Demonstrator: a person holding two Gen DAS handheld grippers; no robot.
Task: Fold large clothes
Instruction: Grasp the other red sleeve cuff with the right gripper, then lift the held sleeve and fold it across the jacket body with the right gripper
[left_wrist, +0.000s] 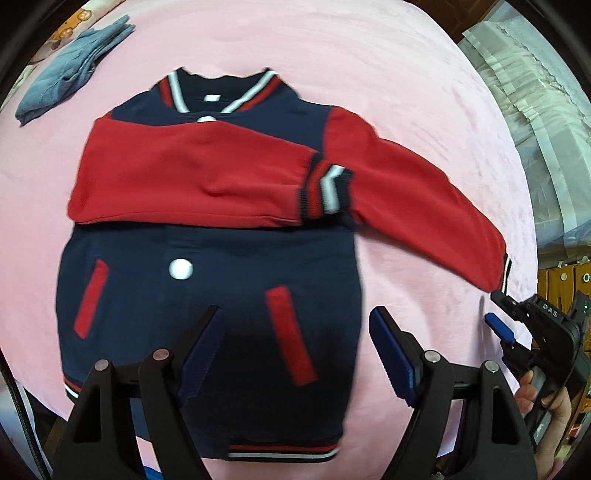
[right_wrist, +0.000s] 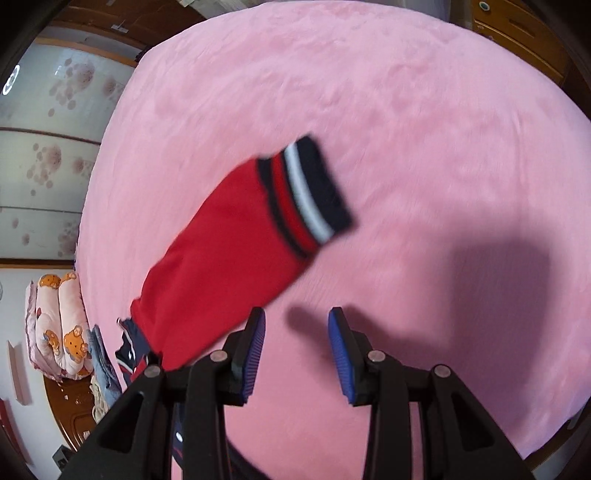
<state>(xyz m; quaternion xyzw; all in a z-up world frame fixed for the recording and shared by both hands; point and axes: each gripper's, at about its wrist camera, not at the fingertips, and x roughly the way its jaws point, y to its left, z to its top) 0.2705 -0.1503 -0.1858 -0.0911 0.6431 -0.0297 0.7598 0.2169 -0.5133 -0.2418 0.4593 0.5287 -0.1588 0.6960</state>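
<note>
My left gripper (left_wrist: 295, 354) has two black plastic fingers with ribbed blue pads (left_wrist: 393, 354) on the inner sides and round silver screws (left_wrist: 430, 356) on the black arms behind them. My right gripper (right_wrist: 297, 354) is built the same way. Its black body carries white letters, and my hand (left_wrist: 554, 406) is bare.

On my right gripper (left_wrist: 508, 317), white letters that look like "DAS" stand on its black body.
</note>
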